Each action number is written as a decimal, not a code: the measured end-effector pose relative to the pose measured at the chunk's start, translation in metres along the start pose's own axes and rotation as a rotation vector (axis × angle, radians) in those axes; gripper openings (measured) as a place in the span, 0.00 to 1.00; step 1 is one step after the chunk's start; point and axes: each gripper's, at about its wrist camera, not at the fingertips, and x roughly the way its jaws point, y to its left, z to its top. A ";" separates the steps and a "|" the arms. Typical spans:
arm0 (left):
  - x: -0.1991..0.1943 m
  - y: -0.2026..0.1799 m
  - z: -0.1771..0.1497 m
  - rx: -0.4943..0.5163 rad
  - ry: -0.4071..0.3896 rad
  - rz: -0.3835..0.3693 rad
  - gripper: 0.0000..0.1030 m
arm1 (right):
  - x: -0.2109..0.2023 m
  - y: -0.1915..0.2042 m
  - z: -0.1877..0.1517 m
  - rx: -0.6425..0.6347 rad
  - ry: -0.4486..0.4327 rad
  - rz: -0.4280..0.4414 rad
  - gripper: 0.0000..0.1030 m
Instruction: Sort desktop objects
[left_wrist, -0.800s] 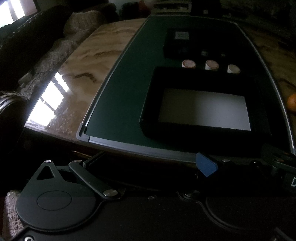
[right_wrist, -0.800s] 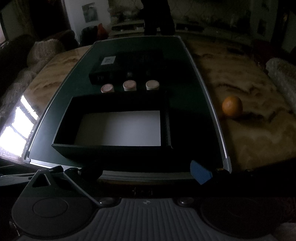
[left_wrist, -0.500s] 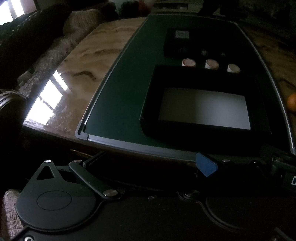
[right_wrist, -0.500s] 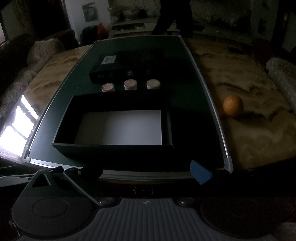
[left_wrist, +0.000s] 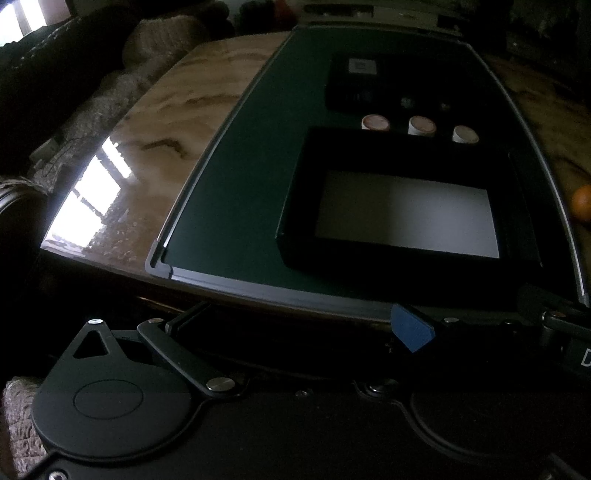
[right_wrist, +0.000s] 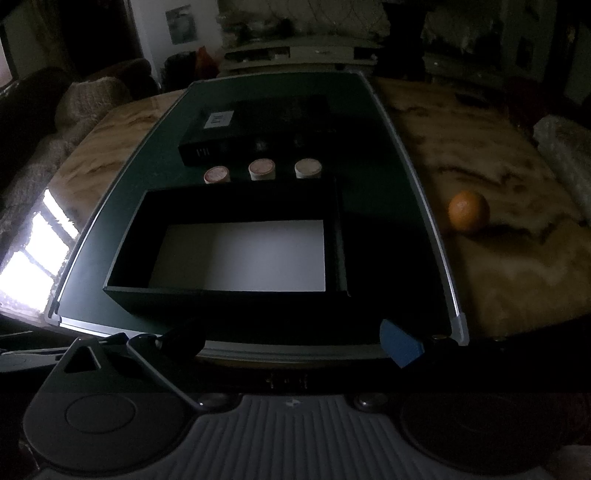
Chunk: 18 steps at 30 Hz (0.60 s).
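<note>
Dim marble table (right_wrist: 509, 266) carries a green mat (right_wrist: 384, 236). On it 3 small jars (right_wrist: 261, 169) stand in a row between an open black box (right_wrist: 236, 254) and a closed black case (right_wrist: 258, 129); an orange (right_wrist: 468, 211) sits off the mat. Nothing looks sorted yet. Both the left gripper (left_wrist: 295, 325) and right gripper (right_wrist: 291, 339) hang spread wide, holding nothing, short of the mat's near edge. Next, I reckon, 1 must reach over the box to a jar.
</note>
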 end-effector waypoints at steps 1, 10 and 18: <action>0.000 -0.001 0.000 0.000 0.000 0.000 1.00 | 0.001 0.000 0.000 0.001 0.001 0.002 1.00; 0.003 0.002 0.002 -0.006 0.005 -0.010 1.00 | 0.005 -0.003 0.005 0.004 0.009 0.009 1.00; 0.010 0.007 0.005 -0.006 0.009 -0.015 1.00 | 0.011 -0.001 0.007 0.002 0.012 0.007 1.00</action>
